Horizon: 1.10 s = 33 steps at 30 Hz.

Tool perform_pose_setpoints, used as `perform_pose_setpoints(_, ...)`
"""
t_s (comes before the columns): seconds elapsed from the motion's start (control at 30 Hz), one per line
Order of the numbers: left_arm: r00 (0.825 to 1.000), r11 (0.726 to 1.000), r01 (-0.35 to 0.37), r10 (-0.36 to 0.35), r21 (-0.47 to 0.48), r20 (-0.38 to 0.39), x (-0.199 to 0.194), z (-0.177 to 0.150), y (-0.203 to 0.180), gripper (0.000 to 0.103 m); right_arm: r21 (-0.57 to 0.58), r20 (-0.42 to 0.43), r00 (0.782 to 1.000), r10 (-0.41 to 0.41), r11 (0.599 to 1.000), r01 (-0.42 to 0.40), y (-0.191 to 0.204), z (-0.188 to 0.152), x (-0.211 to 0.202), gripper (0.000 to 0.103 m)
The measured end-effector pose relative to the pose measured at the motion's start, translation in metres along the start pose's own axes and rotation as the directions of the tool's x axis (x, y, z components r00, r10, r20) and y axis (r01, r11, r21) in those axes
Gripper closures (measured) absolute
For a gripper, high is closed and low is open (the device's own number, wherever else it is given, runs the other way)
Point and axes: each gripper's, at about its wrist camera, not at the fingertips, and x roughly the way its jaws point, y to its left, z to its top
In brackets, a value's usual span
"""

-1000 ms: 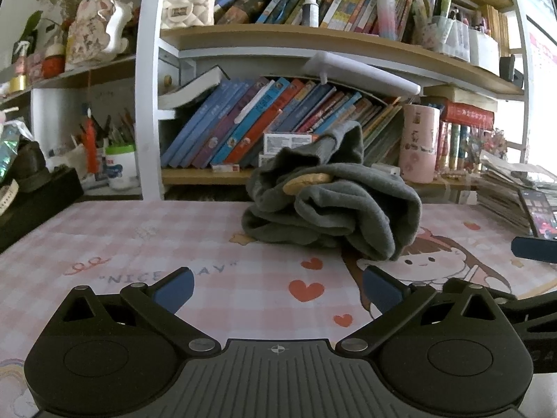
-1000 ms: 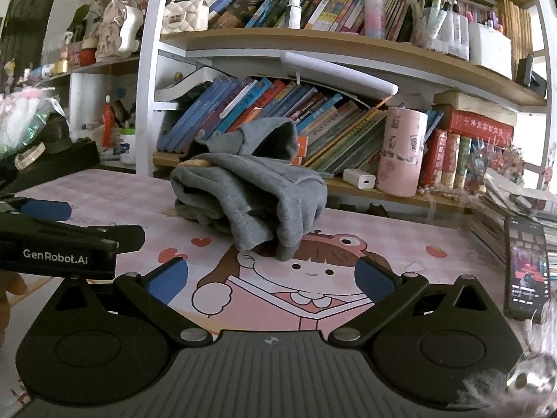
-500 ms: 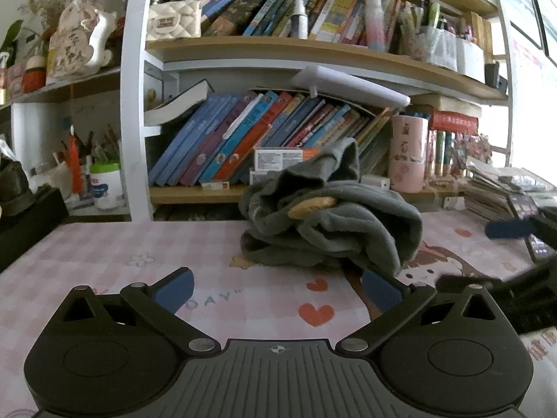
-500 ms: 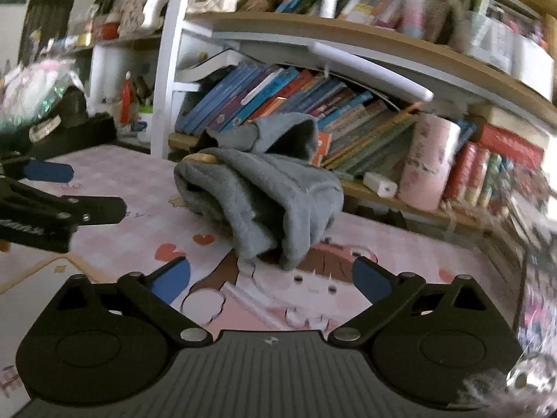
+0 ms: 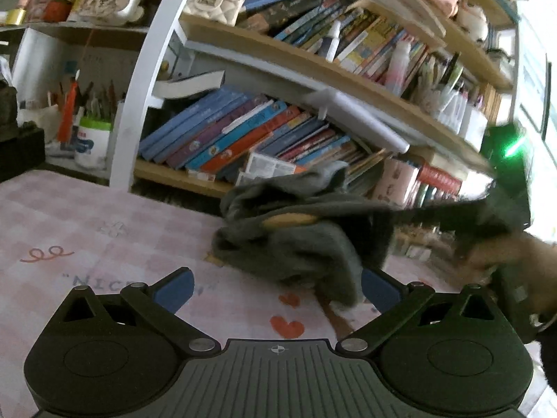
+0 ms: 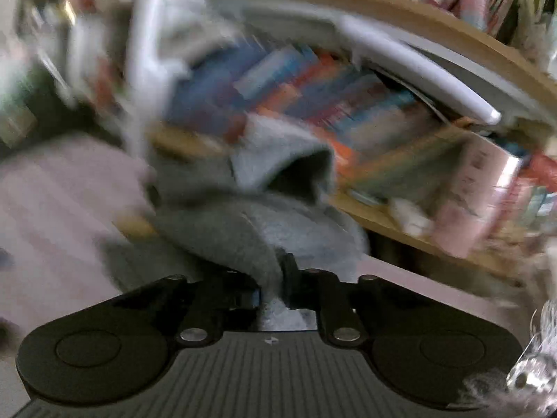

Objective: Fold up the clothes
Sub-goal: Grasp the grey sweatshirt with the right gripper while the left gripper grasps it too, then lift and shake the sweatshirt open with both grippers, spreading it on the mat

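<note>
Your right gripper (image 6: 275, 278) has its jaws closed on a fold of the grey garment (image 6: 257, 233); the fleece bunches up between the two fingers and spills back over the gripper body. That view is heavily smeared by motion, so which part of the garment you have pinched cannot be told.

Your left gripper (image 5: 275, 289) hovers just in front of the garment (image 5: 299, 240) with its jaws spread wide and nothing between them. The blue pads (image 5: 174, 289) sit on either side of the garment's near edge; whether the right-hand pad touches the cloth is unclear.

The garment lies crumpled in a heap on the pink checked tabletop (image 5: 104, 230), close in front of the bookshelf (image 5: 243, 136), with a tan patch showing in its upper folds. From the left wrist view, your right gripper reaches in from the garment's right side, dark and blurred, with your right hand (image 5: 511, 264) behind it. A pink cup (image 5: 397, 181) stands on the shelf ledge just behind the garment.
</note>
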Motion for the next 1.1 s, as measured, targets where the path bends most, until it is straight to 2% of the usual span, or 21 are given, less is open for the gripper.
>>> perform_pose_setpoints(0.03, 1.0, 1.0, 0.016, -0.016, -0.008, 0.009, -0.002, 0.0, 0.0, 0.001, 0.072, 0.039, 0.991, 0.128, 0.989, -0.13, 0.001, 0.009, -0.016, 0.095)
perform_pose_setpoints(0.07, 0.999, 0.999, 0.031, -0.03, -0.015, 0.017, -0.003, 0.001, 0.001, 0.001, 0.096, 0.101, 0.976, 0.195, 0.974, -0.205, 0.002, 0.016, -0.032, 0.095)
perform_pose_setpoints(0.13, 0.999, 0.999, 0.036, -0.036, -0.023, 0.036, -0.007, 0.001, 0.001, 0.001, 0.113, 0.231, 0.926, 0.3, 0.937, -0.332, 0.004, 0.029, -0.065, 0.095)
perform_pose_setpoints(0.17, 0.998, 0.999, 0.035, -0.034, -0.027, 0.047, -0.008, 0.002, 0.002, 0.001, 0.135, 0.28, 0.912, 0.3, 0.928, -0.347, 0.001, 0.032, -0.078, 0.096)
perform_pose_setpoints(0.2, 0.998, 1.0, 0.014, -0.013, -0.028, 0.063, -0.011, 0.002, 0.003, 0.001, 0.162, 0.297, 0.916, 0.268, 0.932, -0.325, -0.003, 0.033, -0.086, 0.096)
perform_pose_setpoints(0.3, 0.997, 0.998, 0.01, -0.005, -0.064, 0.078, -0.013, 0.004, 0.011, 0.004, 0.21, 0.284, 0.951, 0.118, 0.961, -0.182, -0.015, 0.018, -0.102, 0.096)
perform_pose_setpoints(0.4, 0.999, 0.997, -0.005, 0.007, -0.082, 0.032, -0.008, 0.006, 0.014, 0.01, 0.219, 0.219, 0.975, -0.034, 0.975, -0.016, -0.023, -0.012, -0.106, 0.096)
perform_pose_setpoints(0.47, 1.0, 0.996, 0.002, 0.0, -0.092, 0.014, -0.005, 0.006, 0.015, 0.01, 0.2, 0.16, 0.979, -0.123, 0.976, 0.09, -0.029, -0.037, -0.106, 0.096)
perform_pose_setpoints(0.57, 1.0, 0.996, 0.015, -0.017, -0.088, -0.025, 0.0, 0.005, 0.015, 0.012, 0.226, 0.061, 0.982, -0.181, 0.96, 0.163, -0.046, -0.074, -0.103, 0.096)
perform_pose_setpoints(0.63, 0.997, 0.995, 0.027, -0.033, -0.094, -0.064, 0.005, 0.002, 0.015, 0.022, 0.248, 0.007, 0.983, -0.185, 0.952, 0.178, -0.056, -0.098, -0.104, 0.096)
perform_pose_setpoints(0.67, 0.996, 0.995, 0.032, -0.041, -0.099, -0.083, 0.007, 0.001, 0.015, 0.037, 0.263, -0.015, 0.984, -0.179, 0.948, 0.177, -0.058, -0.108, -0.103, 0.096)
perform_pose_setpoints(0.7, 0.994, 0.994, 0.038, -0.048, -0.1, -0.098, 0.009, 0.0, 0.015, 0.062, 0.279, -0.036, 0.985, -0.167, 0.945, 0.17, -0.058, -0.118, -0.102, 0.096)
perform_pose_setpoints(0.77, 0.995, 0.997, 0.053, -0.058, -0.062, -0.083, 0.008, 0.009, 0.008, 0.079, 0.31, -0.072, 0.988, -0.136, 0.939, 0.152, -0.057, -0.137, -0.101, 0.096)
perform_pose_setpoints(0.9, 0.995, 0.997, 0.081, -0.08, 0.014, -0.053, 0.007, 0.025, -0.004, 0.084, 0.315, -0.073, 0.995, -0.072, 0.945, 0.091, -0.041, -0.149, -0.106, 0.096)
perform_pose_setpoints(0.93, 0.995, 0.996, 0.088, -0.086, 0.034, -0.046, 0.007, 0.029, -0.007, 0.085, 0.313, -0.073, 0.997, -0.036, 0.948, 0.057, -0.034, -0.148, -0.107, 0.096)
perform_pose_setpoints(1.03, 0.994, 0.99, 0.106, -0.104, 0.092, -0.025, 0.005, 0.042, -0.016, 0.086, 0.301, -0.077, 0.99, 0.115, 0.95, -0.087, -0.005, -0.149, -0.109, 0.096)
perform_pose_setpoints(1.1, 0.993, 0.984, 0.118, -0.117, 0.13, -0.012, 0.005, 0.05, -0.022, 0.086, 0.293, -0.082, 0.969, 0.232, 0.935, -0.199, 0.019, -0.149, -0.108, 0.096)
